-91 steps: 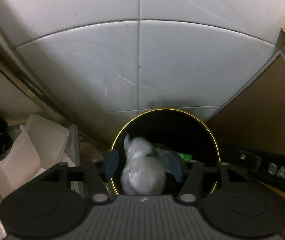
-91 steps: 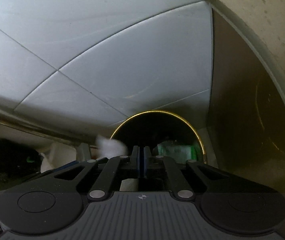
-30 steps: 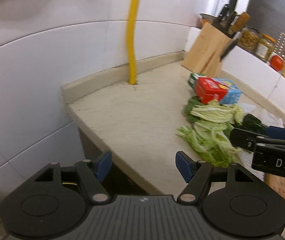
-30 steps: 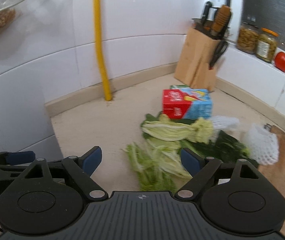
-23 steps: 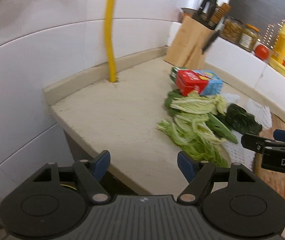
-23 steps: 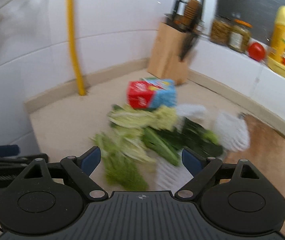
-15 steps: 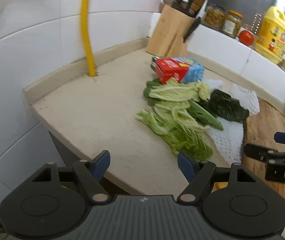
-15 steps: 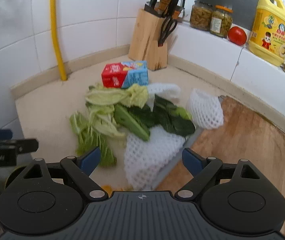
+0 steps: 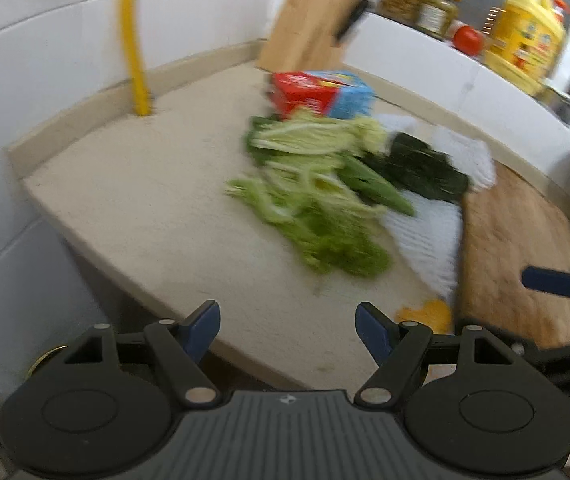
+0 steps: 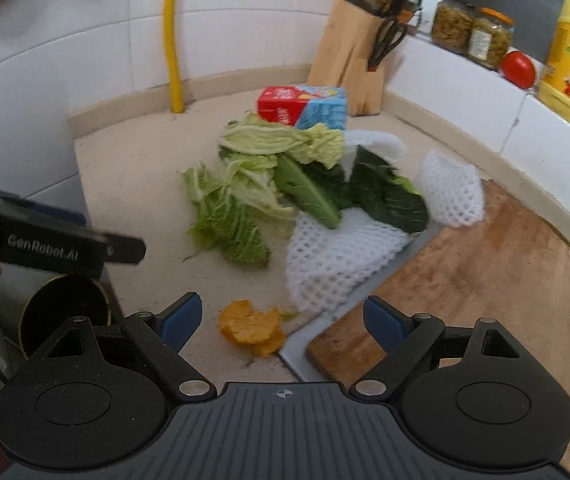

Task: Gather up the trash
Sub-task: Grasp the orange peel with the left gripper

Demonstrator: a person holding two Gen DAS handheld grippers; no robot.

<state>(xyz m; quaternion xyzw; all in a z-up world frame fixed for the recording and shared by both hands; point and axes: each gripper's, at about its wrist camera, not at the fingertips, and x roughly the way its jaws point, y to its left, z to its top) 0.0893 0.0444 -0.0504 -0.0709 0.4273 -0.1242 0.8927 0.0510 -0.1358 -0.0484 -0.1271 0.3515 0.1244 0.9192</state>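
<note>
We have swung both grippers up from the bin to the surface (image 10: 133,184). Our left gripper (image 9: 287,328) and right gripper (image 10: 281,320) have their fingers spread and empty. The vegetable scraps (image 10: 245,200), foam netting (image 10: 333,252) and orange peel (image 10: 251,326) lie ahead, next for collection.
</note>
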